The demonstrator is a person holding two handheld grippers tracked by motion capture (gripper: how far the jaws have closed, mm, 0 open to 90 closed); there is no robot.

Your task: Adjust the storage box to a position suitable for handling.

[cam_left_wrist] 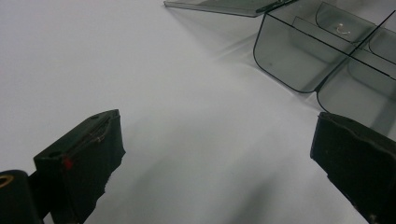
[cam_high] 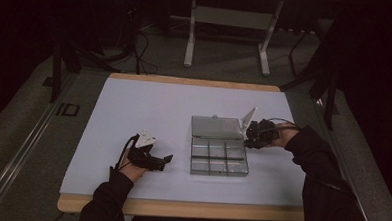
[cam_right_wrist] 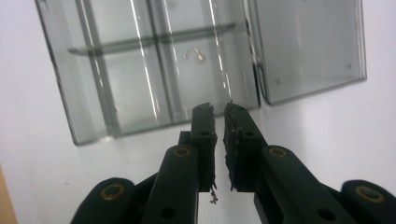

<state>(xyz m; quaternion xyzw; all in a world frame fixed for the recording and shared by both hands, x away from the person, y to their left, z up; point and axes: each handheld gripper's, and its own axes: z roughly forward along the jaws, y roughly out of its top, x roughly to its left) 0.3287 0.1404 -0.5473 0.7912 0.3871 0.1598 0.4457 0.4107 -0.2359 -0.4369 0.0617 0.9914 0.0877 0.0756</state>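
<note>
Left gripper [cam_high: 168,158] lies low over the white worktop [cam_high: 134,113] near its front edge, left of centre, held in the person's left hand [cam_high: 131,168], and its jaws stand wide apart with nothing between them. In the left gripper view the two black pads [cam_left_wrist: 84,158] frame bare white surface, and the near corner of the box shows just beyond the right-hand pad.

Beside it, toward the middle of the worktop, sits a clear smoky plastic organizer box [cam_high: 219,158], divided into small compartments in two rows. Its lid [cam_high: 217,127] is swung open and lies flat on the worktop behind the tray, toward the far edge, joined along the hinge side. One compartment holds a tiny pale object [cam_right_wrist: 200,56]; it is too small to identify.

At the box's right side, near the hinge line, the right gripper [cam_high: 246,138] hangs in the person's right hand [cam_high: 278,136], pointing at the tray. In the right gripper view its jaws are drawn nearly together with only a thin slit between them, clamped on nothing, and the tips hang just short of the tray's edge, close to where tray and lid meet.

Beyond the far edge of the worktop, the legs of a metal frame [cam_high: 227,32] stand on the dark floor.
</note>
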